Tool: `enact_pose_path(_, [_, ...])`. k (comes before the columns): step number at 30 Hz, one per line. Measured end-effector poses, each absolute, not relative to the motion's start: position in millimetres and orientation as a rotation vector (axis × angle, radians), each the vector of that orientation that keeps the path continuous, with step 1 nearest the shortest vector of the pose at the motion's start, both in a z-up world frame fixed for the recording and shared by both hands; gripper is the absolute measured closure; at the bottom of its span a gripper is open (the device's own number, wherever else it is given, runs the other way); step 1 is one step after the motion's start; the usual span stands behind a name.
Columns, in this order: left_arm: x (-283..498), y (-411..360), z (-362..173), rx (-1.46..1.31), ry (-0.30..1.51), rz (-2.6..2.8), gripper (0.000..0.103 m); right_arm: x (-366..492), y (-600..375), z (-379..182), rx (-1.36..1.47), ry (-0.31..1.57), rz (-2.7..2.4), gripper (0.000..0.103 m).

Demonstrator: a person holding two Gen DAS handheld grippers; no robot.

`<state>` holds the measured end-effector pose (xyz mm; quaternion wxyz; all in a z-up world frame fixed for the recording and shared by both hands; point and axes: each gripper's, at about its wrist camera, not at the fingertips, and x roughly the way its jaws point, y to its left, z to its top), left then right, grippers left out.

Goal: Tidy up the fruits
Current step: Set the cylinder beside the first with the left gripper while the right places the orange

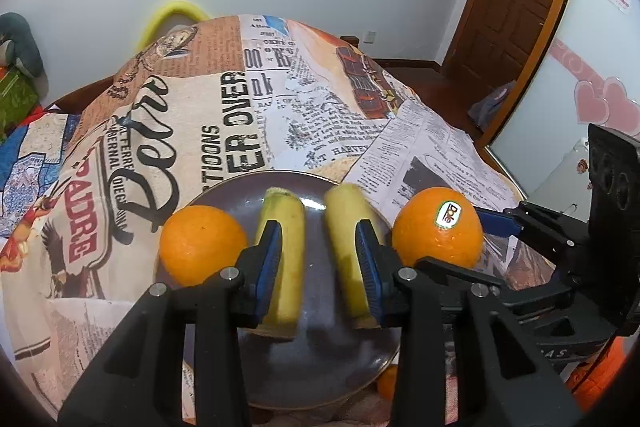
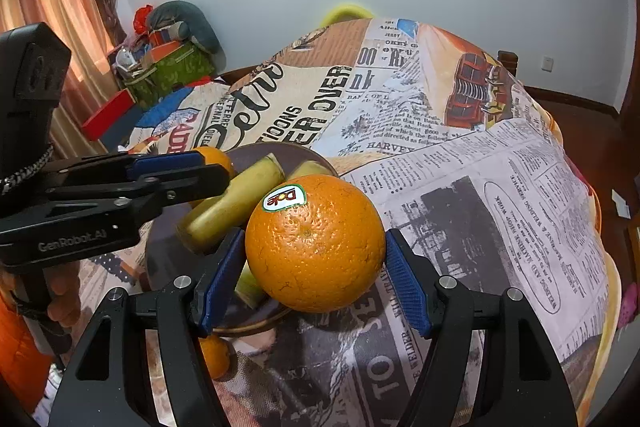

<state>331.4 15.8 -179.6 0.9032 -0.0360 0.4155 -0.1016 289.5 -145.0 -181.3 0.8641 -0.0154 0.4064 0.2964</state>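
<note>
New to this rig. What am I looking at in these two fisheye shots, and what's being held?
There is no robot arm here. A person holds a black two-finger gripper with blue pads in each hand, and each gripper has a fisheye camera looking along its fingers. One picture is taken from the left gripper, the other from the right gripper. On the newspaper-print tablecloth sits a dark round plate with two yellow banana pieces and a plain orange. The right gripper is clamped on a sticker-labelled orange beside the plate's rim. The left gripper hovers part-open over the banana pieces and doesn't seem to grip either.
</note>
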Motion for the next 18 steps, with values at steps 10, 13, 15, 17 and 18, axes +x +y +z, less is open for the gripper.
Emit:
enact_pose_path(10, [305, 51, -172, -0.1, 0.822, -0.118, 0.066, 294, -132, -173, -0.052, 0.835, 0.639, 0.036])
enact_pose_path(13, [298, 64, -173, -0.11, 0.82, -0.092, 0.066, 299, -124, -173, -0.07, 0.832, 0.635, 0.036])
enact_pose_path(15, [293, 70, -173, -0.118, 0.818, -0.081, 0.066, 305, -121, -178, -0.083, 0.845, 0.618, 0.036])
enact_pose_path(17, [290, 75, -176, -0.125, 0.822, -0.075, 0.066, 310, -117, -186, -0.102, 0.866, 0.596, 0.036])
enact_pose_path(18, [288, 77, -177, -0.126, 0.823, -0.071, 0.066, 313, -115, -190, -0.107, 0.878, 0.588, 0.036])
